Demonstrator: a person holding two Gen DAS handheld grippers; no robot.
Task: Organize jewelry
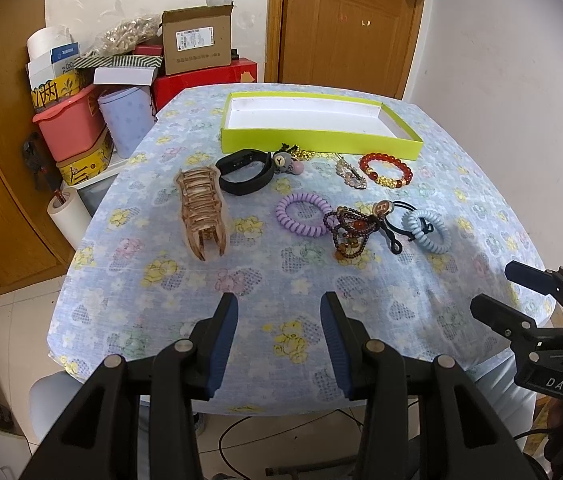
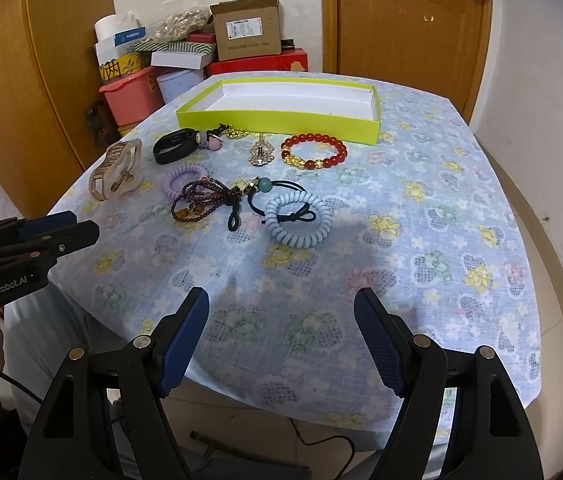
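Nothing has gone into the green tray (image 1: 317,138) yet: its white floor is bare, and all the jewelry lies on the worktop (image 1: 169,280) in front of it, so the sorting looks to be at its very start. The left hand-held gripper (image 1: 279,340) hovers over the near edge of the worktop with its jaws moderately apart and nothing between them. The right hand-held gripper (image 2: 281,344) hangs over the same edge, jaws spread wide, also empty.

The pieces sit in a loose band between the grippers and the tray. The red bead bracelet (image 2: 313,151) lies flat just before the tray's front wall, with a small silver pendant (image 2: 259,154) beside it. The black wristband (image 1: 244,173) and a little charm figure (image 1: 286,163) lie further left. The brown hair claw (image 1: 203,210) stands on its teeth, its long axis running from the near side away toward the tray. The purple coil tie (image 1: 303,215), the dark bead strand (image 1: 347,230) and the light blue coil tie (image 2: 296,220) lie nearest, the strand tangled with a black elastic cord (image 2: 277,196).

The next move probably calls for reaching forward, lowering one gripper over a single piece, and closing on its rim; the blue coil is the closest for the right one, though the cord crossing it may drag along
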